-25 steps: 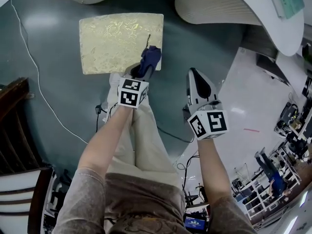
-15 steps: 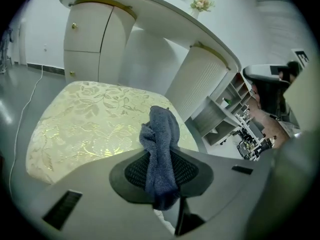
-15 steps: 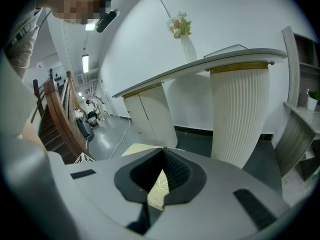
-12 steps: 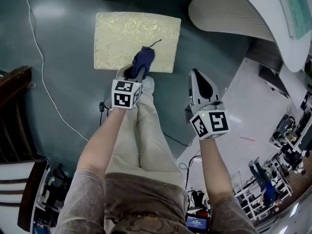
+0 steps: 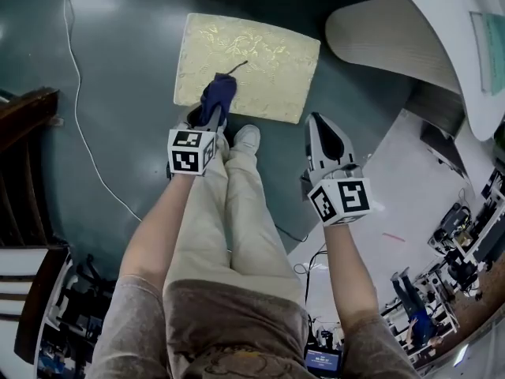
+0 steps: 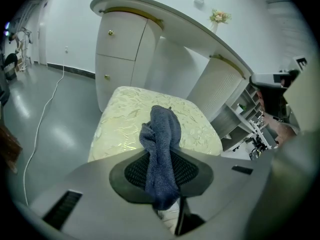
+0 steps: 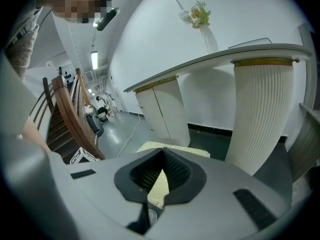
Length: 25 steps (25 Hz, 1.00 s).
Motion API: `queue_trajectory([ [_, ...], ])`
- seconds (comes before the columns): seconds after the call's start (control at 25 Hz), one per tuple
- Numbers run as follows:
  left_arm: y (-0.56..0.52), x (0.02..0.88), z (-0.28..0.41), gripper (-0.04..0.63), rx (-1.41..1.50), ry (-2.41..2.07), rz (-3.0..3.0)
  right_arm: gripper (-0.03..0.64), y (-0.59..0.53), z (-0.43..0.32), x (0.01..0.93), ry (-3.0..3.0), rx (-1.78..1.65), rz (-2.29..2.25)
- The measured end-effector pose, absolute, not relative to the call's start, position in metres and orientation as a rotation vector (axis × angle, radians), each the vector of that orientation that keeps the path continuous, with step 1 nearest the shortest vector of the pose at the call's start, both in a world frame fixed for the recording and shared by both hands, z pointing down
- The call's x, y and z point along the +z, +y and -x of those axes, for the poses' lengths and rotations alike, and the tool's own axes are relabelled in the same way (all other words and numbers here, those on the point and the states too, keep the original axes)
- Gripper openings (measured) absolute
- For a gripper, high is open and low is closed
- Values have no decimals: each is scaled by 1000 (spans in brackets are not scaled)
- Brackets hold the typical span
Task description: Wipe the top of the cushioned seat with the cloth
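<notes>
The seat (image 5: 268, 54), a pale gold cushion with a leaf pattern, sits on the grey-green floor (image 5: 118, 46) at the far middle of the head view. The left gripper (image 5: 213, 110) is over the seat's near edge, toward its left side. It is clenched on the cloth (image 5: 220, 91), a dark blue towel. In the left gripper view the cloth runs down between the two black pads and bunches up past the jaw tips, with the seat top behind it. Whether the bunched end touches the seat I cannot tell.

The right gripper (image 5: 319, 125) is held to the right of the seat's near right corner, over bare floor and apart from the cushion. Its jaws are brought together at the tips with nothing between them. In its own view a strip of the seat shows through the slit behind the tips.

A white shoe (image 5: 246, 137) stands just near of the seat, between the two grippers, and beige trouser legs run back from it. A white counter (image 5: 410, 22) with a ribbed side curves round the far right. A thin white cable (image 5: 76, 77) trails across the floor on the left. A dark wooden chair (image 5: 28, 121) stands at the left edge.
</notes>
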State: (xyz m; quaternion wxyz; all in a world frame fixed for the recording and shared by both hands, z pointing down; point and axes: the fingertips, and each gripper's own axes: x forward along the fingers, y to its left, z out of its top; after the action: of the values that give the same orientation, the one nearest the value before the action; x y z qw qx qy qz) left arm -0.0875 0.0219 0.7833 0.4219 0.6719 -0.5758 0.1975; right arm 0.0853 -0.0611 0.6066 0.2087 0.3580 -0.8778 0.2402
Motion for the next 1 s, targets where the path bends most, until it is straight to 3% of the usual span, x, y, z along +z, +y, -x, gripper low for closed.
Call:
queue_trajectory([
  [0.64,57,779,218,90,633,-1643,-1512,2,-43,-39,602,-2451,663,-927],
  [1.0,17,639,240,89,413,-1720,-1598,2,-48,-33,519,-2491,676,-994],
])
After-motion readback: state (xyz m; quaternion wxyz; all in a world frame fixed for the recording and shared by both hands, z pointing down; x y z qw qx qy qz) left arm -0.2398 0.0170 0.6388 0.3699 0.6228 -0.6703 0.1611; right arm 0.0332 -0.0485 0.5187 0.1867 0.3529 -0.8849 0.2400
